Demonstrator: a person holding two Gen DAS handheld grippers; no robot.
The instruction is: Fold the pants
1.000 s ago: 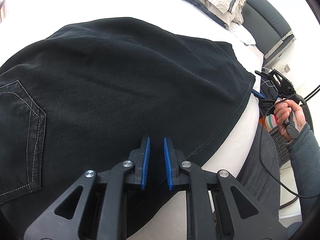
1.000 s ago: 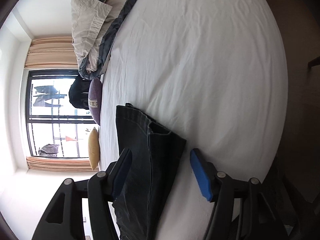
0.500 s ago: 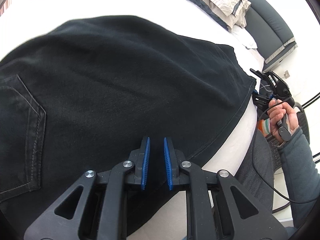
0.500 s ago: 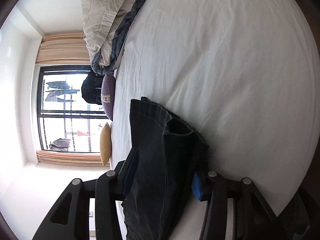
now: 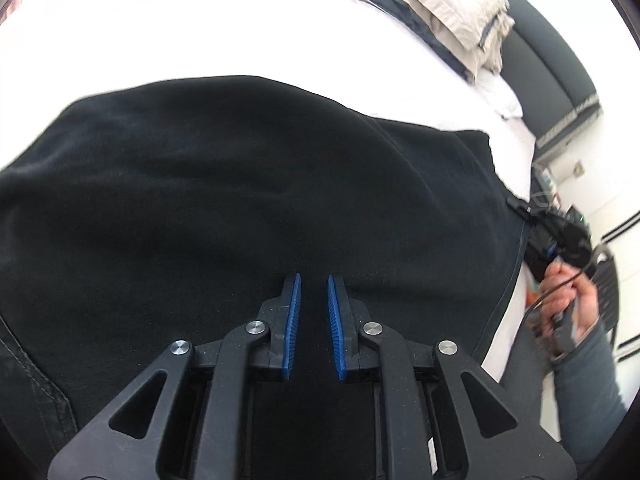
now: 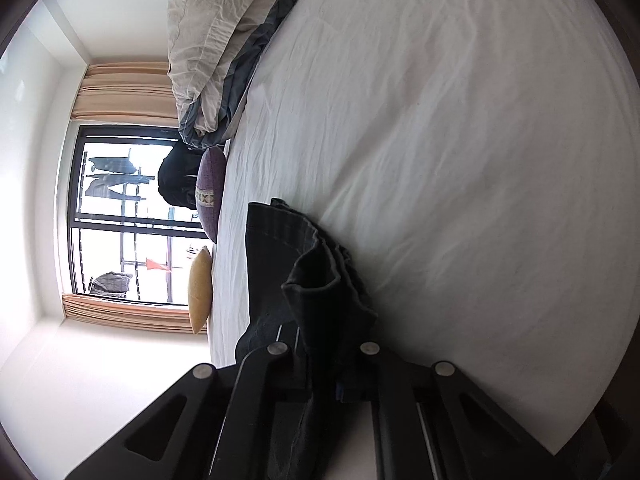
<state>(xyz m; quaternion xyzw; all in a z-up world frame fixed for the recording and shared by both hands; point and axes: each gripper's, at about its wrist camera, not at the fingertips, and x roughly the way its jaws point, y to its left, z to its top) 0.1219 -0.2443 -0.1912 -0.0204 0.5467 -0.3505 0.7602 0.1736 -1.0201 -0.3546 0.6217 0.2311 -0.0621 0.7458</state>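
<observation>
Pants [image 5: 240, 208] lie spread on the bed [image 6: 460, 140]. Left gripper [image 5: 314, 292] hovers above them, nearly closed, empty; right gripper [image 6: 324, 364] pinches their bunched hem.

Daylight is admitted through the window [image 6: 124, 216], whose panes are overexposed. In the left wrist view the white sheet [image 5: 200, 28] beyond the pants [image 5: 240, 200] is blown out to glare, and the dark cloth is softened by motion blur. Strong fisheye curvature and black vignetted corners are seen in both views.
</observation>
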